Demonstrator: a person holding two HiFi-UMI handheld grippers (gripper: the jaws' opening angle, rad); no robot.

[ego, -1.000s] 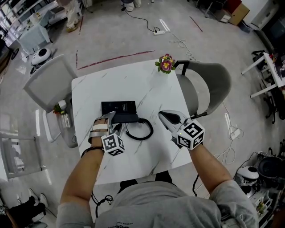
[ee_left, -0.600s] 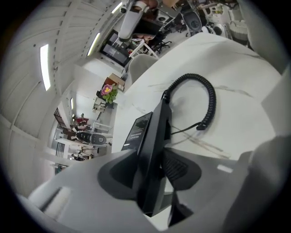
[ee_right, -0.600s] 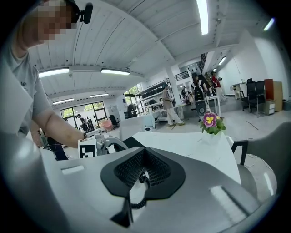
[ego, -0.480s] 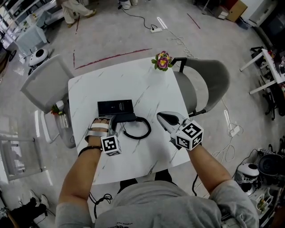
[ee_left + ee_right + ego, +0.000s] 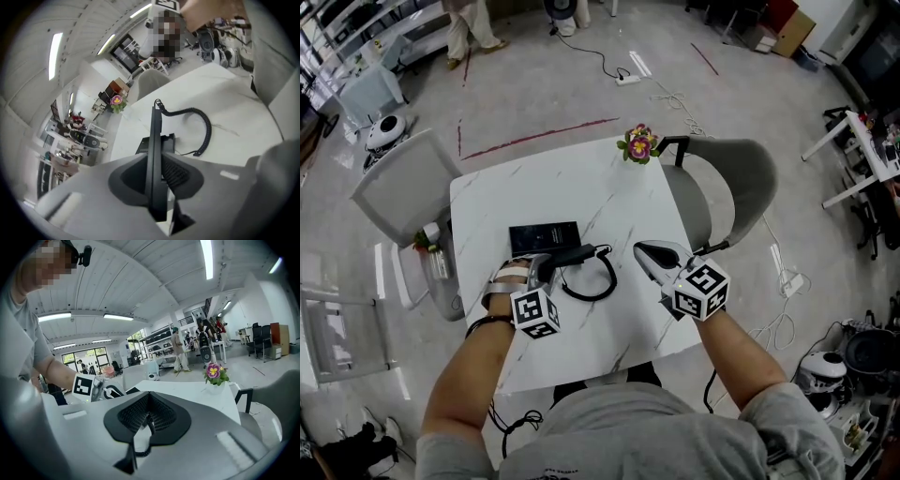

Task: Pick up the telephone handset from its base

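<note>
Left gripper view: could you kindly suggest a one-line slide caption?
Left hand-held gripper clamped on the telephone handset, held off its base, coiled cord trailing across the white table.

No readable words or numbers anywhere I look. Left cube [image 5: 536,312] on my left gripper [image 5: 547,266]: black-and-white square markers, pattern only, no letters. Right cube [image 5: 701,287] on my right gripper [image 5: 645,250]: same kind. Phone base [image 5: 544,238]: faint pale print mid-top, too small to read.
</note>
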